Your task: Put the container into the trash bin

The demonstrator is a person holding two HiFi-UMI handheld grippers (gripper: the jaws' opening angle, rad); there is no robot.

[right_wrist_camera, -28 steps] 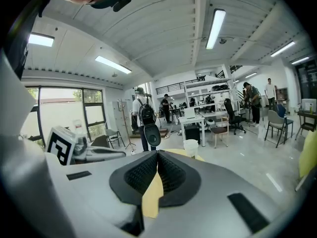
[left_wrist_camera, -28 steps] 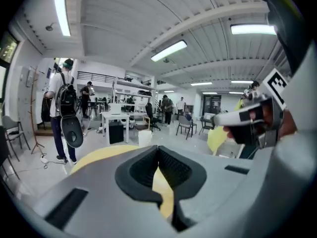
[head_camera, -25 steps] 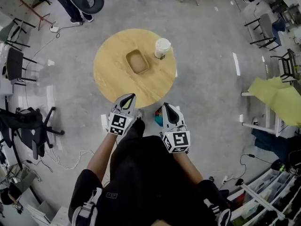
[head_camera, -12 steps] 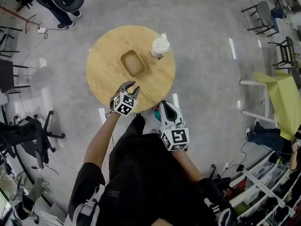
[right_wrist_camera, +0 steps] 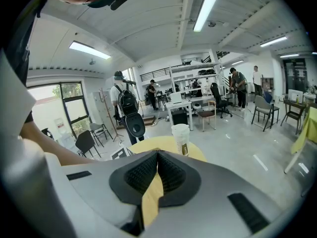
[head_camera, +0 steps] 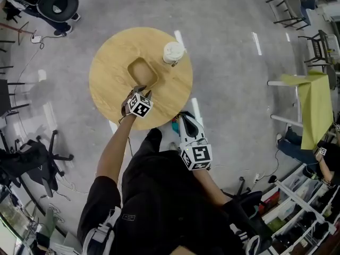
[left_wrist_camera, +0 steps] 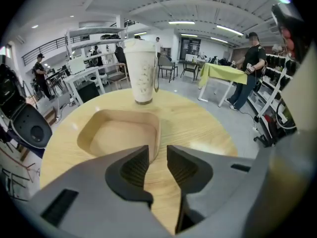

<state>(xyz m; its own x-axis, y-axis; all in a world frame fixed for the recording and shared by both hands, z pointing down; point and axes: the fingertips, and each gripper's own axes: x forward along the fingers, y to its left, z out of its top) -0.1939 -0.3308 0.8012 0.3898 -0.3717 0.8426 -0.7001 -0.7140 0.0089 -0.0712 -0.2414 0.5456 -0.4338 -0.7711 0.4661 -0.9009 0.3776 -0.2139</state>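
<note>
A shallow brown container (head_camera: 142, 71) (left_wrist_camera: 118, 137) lies on the round wooden table (head_camera: 109, 89) (left_wrist_camera: 198, 128). Behind it stands a lidded white cup (head_camera: 173, 52) (left_wrist_camera: 141, 71) (right_wrist_camera: 181, 138). My left gripper (head_camera: 139, 91) (left_wrist_camera: 157, 153) hangs over the container's near rim, pointing down. Its jaws are open, and the rim's corner shows just beyond the gap with no pad touching it. My right gripper (head_camera: 184, 117) (right_wrist_camera: 157, 155) is held at the table's near edge, off the tabletop, shut with nothing in it. A black bin (head_camera: 57, 1) (left_wrist_camera: 28, 127) with a round opening stands on the floor beyond the table.
Office chairs (head_camera: 32, 153) and cables lie on the floor to the left. A table under a yellow-green cloth (head_camera: 313, 108) (left_wrist_camera: 223, 72) stands to the right, with a person (left_wrist_camera: 251, 68) beside it. Shelving (head_camera: 297, 206) fills the lower right.
My left gripper has swung forward and down from beside my body onto the table, reaching the container's near rim. The right gripper has barely shifted.
</note>
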